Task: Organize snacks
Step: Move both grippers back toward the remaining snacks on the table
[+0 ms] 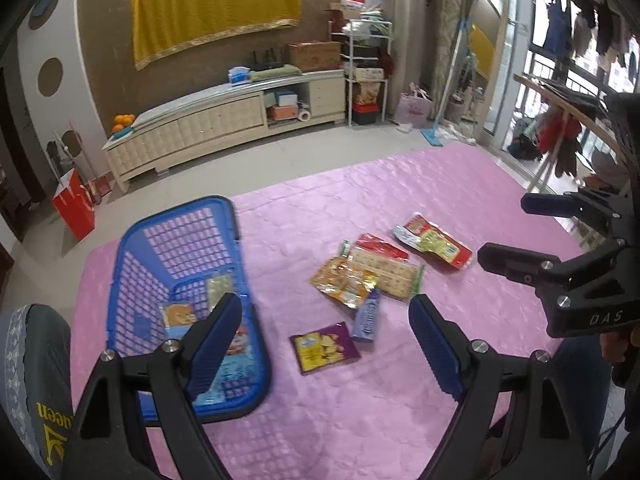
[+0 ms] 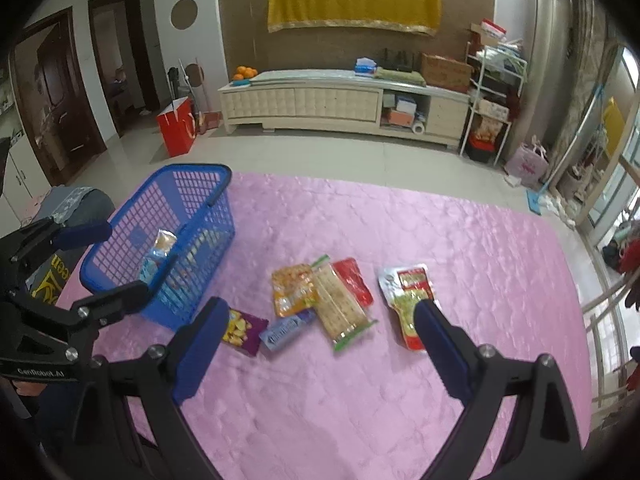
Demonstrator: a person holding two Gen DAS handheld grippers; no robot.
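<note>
A blue plastic basket (image 1: 240, 240) (image 2: 216, 216) stands on the pink cloth at the left, with a few snack packets (image 1: 180, 316) inside. Several loose packets lie in the middle: a purple packet (image 1: 325, 346) (image 2: 242, 330), a blue bar (image 1: 367, 316) (image 2: 286, 330), an orange packet (image 1: 344, 280) (image 2: 292, 290), a long cracker pack (image 1: 386, 272) (image 2: 340, 306), a red packet (image 2: 354, 282), and a red-and-yellow pouch (image 1: 434, 244) (image 2: 408, 300). My left gripper (image 1: 326, 320) (image 2: 120, 260) is open and empty, above the purple packet beside the basket. My right gripper (image 2: 320, 316) (image 1: 504, 232) is open and empty above the loose packets.
The pink cloth (image 1: 360, 420) (image 2: 320, 400) covers the table. A grey cushioned chair back (image 1: 32, 360) (image 2: 76, 204) stands at the left edge. Beyond the table are a tiled floor, a cream cabinet (image 2: 320, 104) and a red bag (image 2: 176, 126).
</note>
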